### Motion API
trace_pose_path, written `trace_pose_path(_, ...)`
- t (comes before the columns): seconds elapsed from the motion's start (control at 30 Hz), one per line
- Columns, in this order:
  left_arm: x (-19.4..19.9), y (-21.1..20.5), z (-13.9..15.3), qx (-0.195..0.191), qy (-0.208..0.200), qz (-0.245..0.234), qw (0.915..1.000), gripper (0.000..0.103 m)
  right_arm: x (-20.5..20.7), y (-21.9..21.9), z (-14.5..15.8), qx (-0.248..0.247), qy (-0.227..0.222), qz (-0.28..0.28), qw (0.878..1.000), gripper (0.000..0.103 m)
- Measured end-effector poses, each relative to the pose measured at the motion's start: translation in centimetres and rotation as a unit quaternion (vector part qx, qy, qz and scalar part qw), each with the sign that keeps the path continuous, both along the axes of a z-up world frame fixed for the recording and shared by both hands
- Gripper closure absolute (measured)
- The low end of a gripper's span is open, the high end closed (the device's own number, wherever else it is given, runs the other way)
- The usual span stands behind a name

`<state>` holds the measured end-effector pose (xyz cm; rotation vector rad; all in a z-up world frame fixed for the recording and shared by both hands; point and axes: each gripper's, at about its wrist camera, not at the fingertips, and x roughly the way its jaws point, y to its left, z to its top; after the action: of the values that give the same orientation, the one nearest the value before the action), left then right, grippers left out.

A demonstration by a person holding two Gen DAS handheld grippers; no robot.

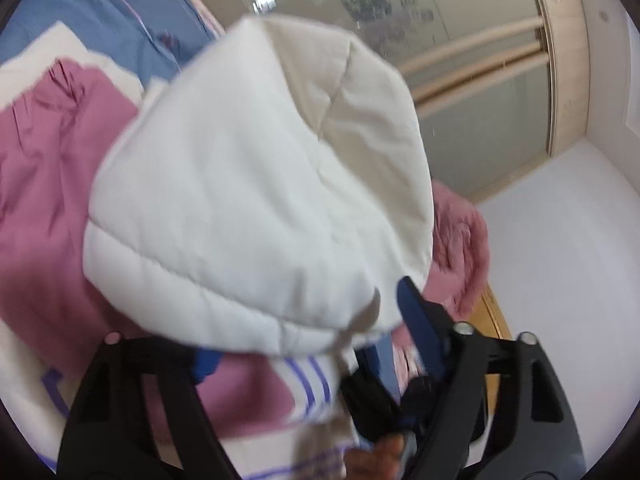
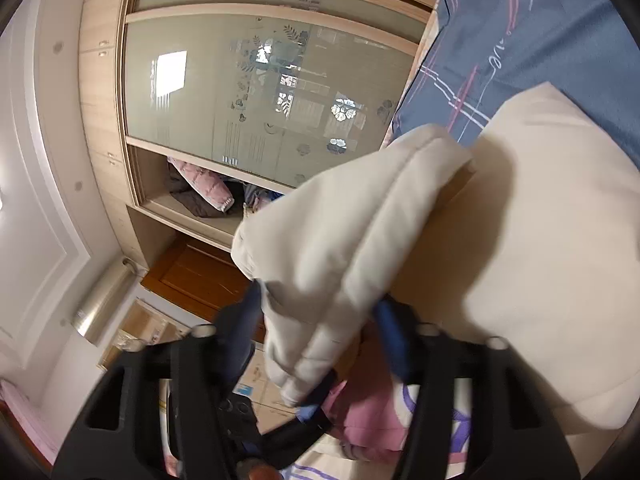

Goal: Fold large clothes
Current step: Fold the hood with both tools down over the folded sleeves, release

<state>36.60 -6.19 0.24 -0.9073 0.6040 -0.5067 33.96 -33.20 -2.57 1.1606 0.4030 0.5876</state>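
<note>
Both claws, left [image 1: 316, 332] and right [image 2: 320, 312], pinch the cream quilted jacket [image 1: 256, 184]; no readable writing shows.

The left gripper [image 1: 304, 320] is built of matte black plastic arms with slotted cut-outs, silver round pins [image 1: 463, 328] capping the joints toward 1 o'clock, and blue fingers [image 1: 416, 320]. A patch of brownish skin [image 1: 380, 458] shows at 6 o'clock. The right gripper [image 2: 320, 312] has the same black frame, pale pins [image 2: 202, 331] and blurred blue fingers [image 2: 394, 340]; skin peeks at 6 o'clock.
</note>
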Motion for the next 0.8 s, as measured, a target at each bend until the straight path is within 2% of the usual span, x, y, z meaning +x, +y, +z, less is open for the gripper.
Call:
trace_pose_path(0.03, 0.1, 0.1, 0.1, -0.002, -0.004, 0.008, 1.0, 0.043, -0.1, 0.0, 0.2, -0.007, -0.004, 0.0, 1.0, 0.076)
trace_pose_path(0.07, 0.3, 0.2, 0.1, 0.001, -0.002, 0.018, 0.9998, 0.057, -0.3, 0.0, 0.5, -0.015, -0.011, 0.001, 1.0, 0.08)
trace_pose_path(0.1, 0.4, 0.4, 0.2, 0.006, 0.003, 0.024, 0.9997, 0.065, -0.4, 0.0, 0.7, -0.022, -0.017, 0.003, 1.0, 0.092)
trace_pose_path(0.13, 0.6, 0.4, 0.1, 0.012, 0.011, 0.033, 0.9993, 0.079, -0.4, 0.1, 0.9, -0.029, -0.018, 0.006, 0.999, 0.094)
trace_pose_path(0.17, 0.5, 0.6, 0.0, 0.01, 0.018, 0.035, 0.9992, 0.083, -0.5, 0.3, 1.0, -0.034, -0.02, 0.011, 0.999, 0.095)
trace_pose_path(0.23, 0.1, 0.9, 0.0, 0.014, 0.022, 0.039, 0.9989, 0.085, -1.0, 1.1, 1.7, -0.057, -0.031, 0.019, 0.998, 0.096)
trace_pose_path(0.33, -1.4, 1.7, 0.8, 0.051, 0.012, 0.051, 0.9973, 0.087, -2.0, 2.9, 2.6, -0.098, -0.049, 0.042, 0.993, 0.096)
trace_pose_path(0.43, -2.6, 3.6, 1.0, 0.065, 0.021, 0.049, 0.9964, 0.088, -3.7, 4.6, 3.0, -0.124, -0.055, 0.062, 0.989, 0.096)
trace_pose_path(0.53, -3.7, 4.8, 0.7, 0.097, 0.039, 0.046, 0.9935, 0.088, -5.3, 6.4, 2.7, -0.153, -0.035, 0.072, 0.985, 0.096)
trace_pose_path(0.6, -4.5, 4.9, 0.4, 0.134, 0.051, 0.036, 0.9889, 0.088, -6.7, 7.6, 2.4, -0.186, -0.018, 0.069, 0.98, 0.096)
trace_pose_path(0.67, -5.2, 4.8, -0.2, 0.152, 0.065, 0.027, 0.9859, 0.088, -7.6, 8.4, 2.1, -0.218, 0.004, 0.06, 0.974, 0.096)
trace_pose_path(0.8, -6.5, 5.0, -1.4, 0.175, 0.087, 0.016, 0.9805, 0.088, -9.4, 9.2, 1.1, -0.242, 0.034, 0.053, 0.968, 0.096)
